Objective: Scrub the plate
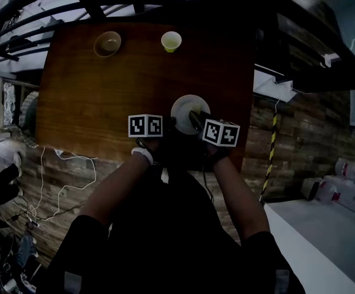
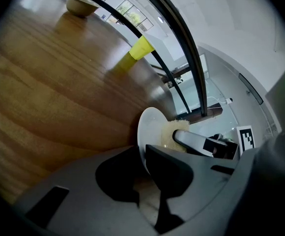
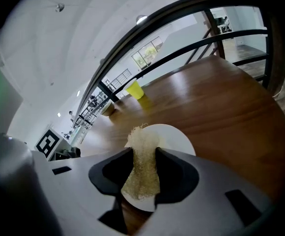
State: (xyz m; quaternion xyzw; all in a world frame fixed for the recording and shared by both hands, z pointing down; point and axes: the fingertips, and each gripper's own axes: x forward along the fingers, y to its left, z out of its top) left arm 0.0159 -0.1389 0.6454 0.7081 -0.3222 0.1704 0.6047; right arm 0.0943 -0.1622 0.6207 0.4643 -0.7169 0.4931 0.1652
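Plate (image 3: 174, 134), round, plain white, rim clamped in left gripper (image 2: 143, 160) fingers, right gripper (image 3: 143, 155) fingers clamped on beige fibrous scrubber (image 3: 141, 139)

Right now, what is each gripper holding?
Left gripper: shut on the rim of the round white plate.
Right gripper: shut on the pale yellow fibrous scrub pad.

The left gripper's (image 2: 143, 154) jaws cover the plate's (image 2: 150, 127) near rim where they pinch it. The right gripper's (image 3: 143, 156) jaws cover the sponge's (image 3: 141, 173) sides and the plate edge beneath them. In the dim head view, the cubes (image 1: 145, 125) hide both jaw pairs.
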